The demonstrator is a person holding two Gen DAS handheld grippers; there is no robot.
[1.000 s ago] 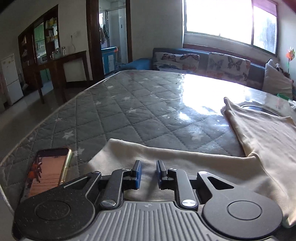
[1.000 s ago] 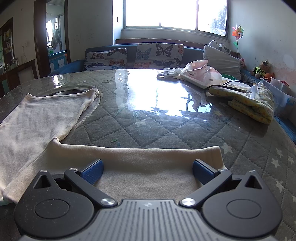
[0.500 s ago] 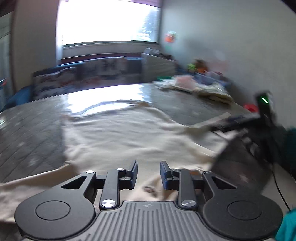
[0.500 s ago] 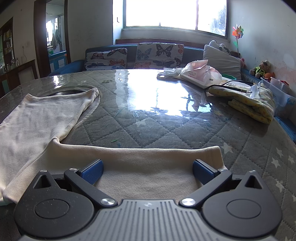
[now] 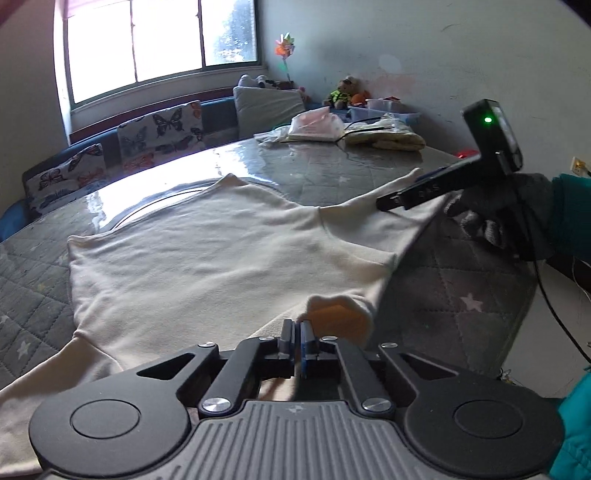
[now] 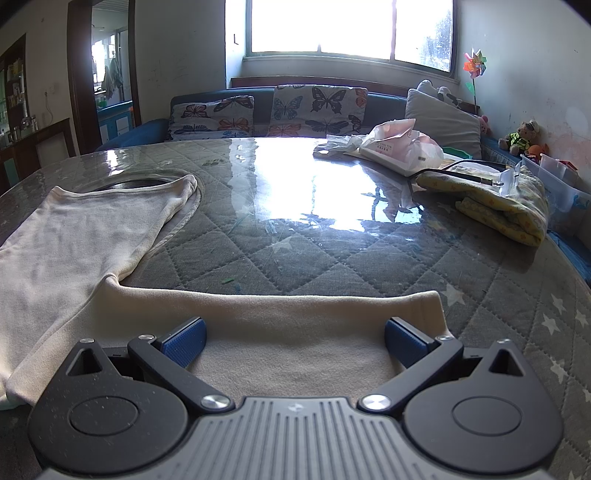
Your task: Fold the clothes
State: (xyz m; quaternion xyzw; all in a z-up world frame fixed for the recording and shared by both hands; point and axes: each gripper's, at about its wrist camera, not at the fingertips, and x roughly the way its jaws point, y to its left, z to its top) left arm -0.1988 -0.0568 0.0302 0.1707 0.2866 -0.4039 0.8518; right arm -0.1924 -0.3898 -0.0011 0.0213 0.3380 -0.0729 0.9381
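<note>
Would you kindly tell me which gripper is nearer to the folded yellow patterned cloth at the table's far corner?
Right. The right gripper hangs open over the cream garment's sleeve, on the folded yellow patterned cloth's side; the left gripper, shut, sits farther away.

The garment (image 5: 207, 254) lies spread on the quilted table (image 6: 332, 254), its body reaching from the near edge toward the far left, where its collar end rests beside a round recess (image 6: 144, 181) in the tabletop. One sleeve (image 6: 295, 325) stretches rightward along the near edge. The right gripper (image 6: 293, 334) sits over that sleeve, one finger at each side of it. In the left wrist view the left gripper (image 5: 296, 332) is at the near hem, seemingly with a fold of cloth between its fingers. On the far right of the table lie a plastic bag (image 6: 402, 147) and, nearer, a folded blanket (image 6: 506, 206). Behind the table runs a sofa (image 6: 266, 110) under the window (image 6: 351, 26).
</note>
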